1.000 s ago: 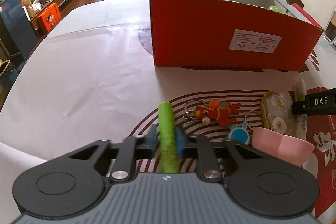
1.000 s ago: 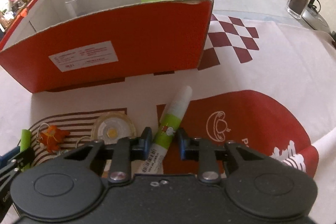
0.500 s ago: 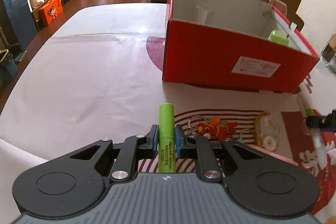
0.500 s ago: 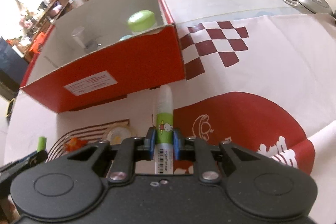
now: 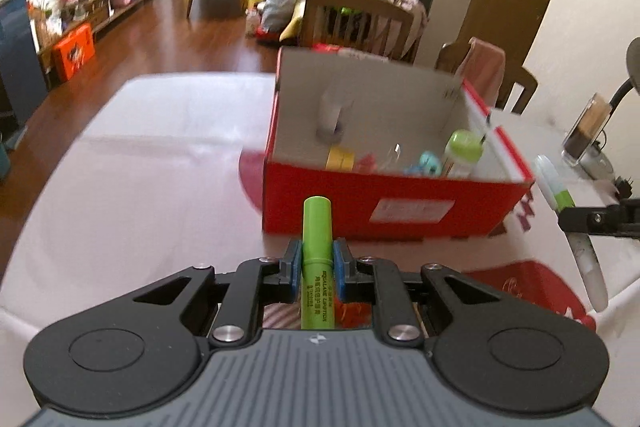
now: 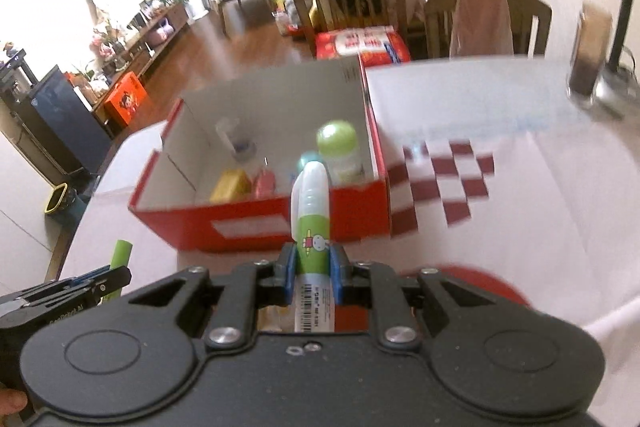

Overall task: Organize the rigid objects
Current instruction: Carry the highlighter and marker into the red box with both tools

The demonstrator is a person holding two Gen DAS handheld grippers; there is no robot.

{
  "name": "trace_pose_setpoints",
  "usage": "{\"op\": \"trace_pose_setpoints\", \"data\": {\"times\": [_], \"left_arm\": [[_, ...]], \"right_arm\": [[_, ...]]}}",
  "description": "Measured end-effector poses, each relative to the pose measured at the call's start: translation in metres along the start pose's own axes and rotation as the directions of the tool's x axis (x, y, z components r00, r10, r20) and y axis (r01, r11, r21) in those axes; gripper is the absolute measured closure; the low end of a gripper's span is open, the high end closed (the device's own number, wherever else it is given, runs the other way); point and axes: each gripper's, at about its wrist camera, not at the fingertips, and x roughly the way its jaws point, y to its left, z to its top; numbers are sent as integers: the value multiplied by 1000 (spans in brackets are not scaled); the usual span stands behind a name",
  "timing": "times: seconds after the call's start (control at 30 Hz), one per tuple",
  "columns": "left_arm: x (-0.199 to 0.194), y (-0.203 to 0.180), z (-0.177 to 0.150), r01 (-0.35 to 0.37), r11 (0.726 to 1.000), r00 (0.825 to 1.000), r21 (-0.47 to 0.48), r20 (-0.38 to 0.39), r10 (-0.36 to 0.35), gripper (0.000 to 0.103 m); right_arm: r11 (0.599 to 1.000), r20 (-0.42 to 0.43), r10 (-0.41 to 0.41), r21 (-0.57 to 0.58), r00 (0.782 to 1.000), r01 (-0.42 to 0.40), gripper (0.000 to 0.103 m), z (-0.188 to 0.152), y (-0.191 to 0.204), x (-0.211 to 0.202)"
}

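Now, item one: your left gripper point(image 5: 316, 269) has its fingers clenched on the slim lime-green plastic lip-balm stick point(image 5: 317, 259). Item two: your right gripper point(image 6: 312, 273) is clamped on the white-and-green glue tube with the cartoon label point(image 6: 313, 227). Both have come up off the table point(image 5: 140, 187) since a second ago and hang before the open red cardboard box point(image 5: 400, 205), which stands toward the table's far edge. Lifting looks done; dropping both inside remains.

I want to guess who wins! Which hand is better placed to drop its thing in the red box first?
Probably the right gripper. Its white tube already points over the red box. The left gripper holds its green stick a little short of it.
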Motion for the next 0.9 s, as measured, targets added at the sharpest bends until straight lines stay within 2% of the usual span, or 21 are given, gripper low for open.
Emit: {"op": "trace_pose_setpoints", "data": {"times": [0.2,0.43,0.6,0.9], "left_arm": [[-2,-11,38,2,1000,999,17,38,-3,87],[20,-25,82,8,998,999,56,42,-10,87],[48,-32,101,-4,998,1000,70,17,3,87],[110,-32,110,-33,998,997,62,-71,38,87]], "right_arm": [[998,6,46,-47,999,-46,87,34,13,7],[994,10,83,-77,996,-82,87,68,26,36],[992,-12,96,-80,995,-96,87,86,28,67],[990,-84,64,-118,994,-73,87,85,29,121]]}}
